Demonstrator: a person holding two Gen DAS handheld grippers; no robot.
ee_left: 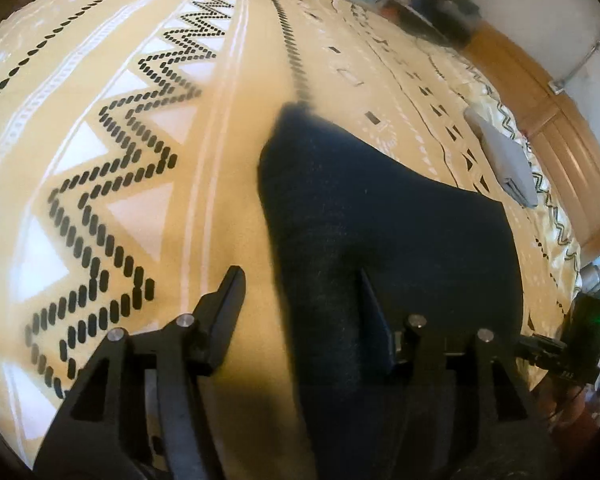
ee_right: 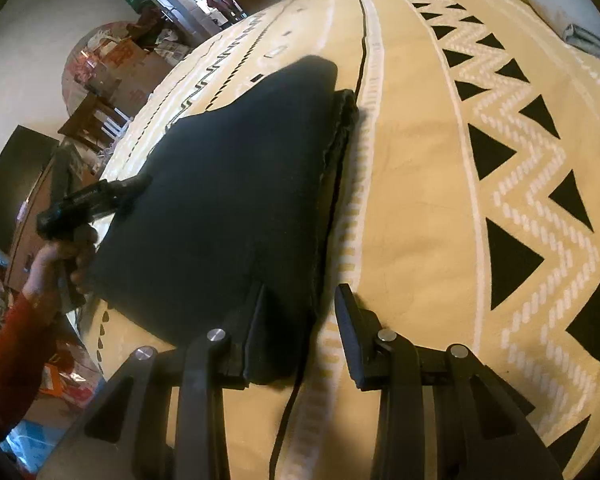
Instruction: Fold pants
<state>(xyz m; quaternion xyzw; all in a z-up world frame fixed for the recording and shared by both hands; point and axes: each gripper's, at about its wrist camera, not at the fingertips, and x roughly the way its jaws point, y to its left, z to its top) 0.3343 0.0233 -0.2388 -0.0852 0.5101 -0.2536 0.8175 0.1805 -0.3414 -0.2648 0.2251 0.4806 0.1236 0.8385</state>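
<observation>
On the bed's yellow patterned bedspread (ee_right: 412,200) the dark pants (ee_right: 228,184) lie folded into a compact stack; press each new fold flat and keep the edges aligned. Your left gripper (ee_left: 300,300) stands released, the pants between its jaws; the right gripper (ee_right: 300,320) is part-open, straddling the near corner, grip uncertain.

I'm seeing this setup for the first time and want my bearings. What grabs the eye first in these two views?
The dark folded pants stand out first, lying on a yellow bedspread patterned with black-and-white zigzags. The right gripper sits at their near corner with the fabric edge between its open fingers; the left gripper, in a hand with a red sleeve, is at the far side. A grey folded item lies near the wooden headboard.
</observation>
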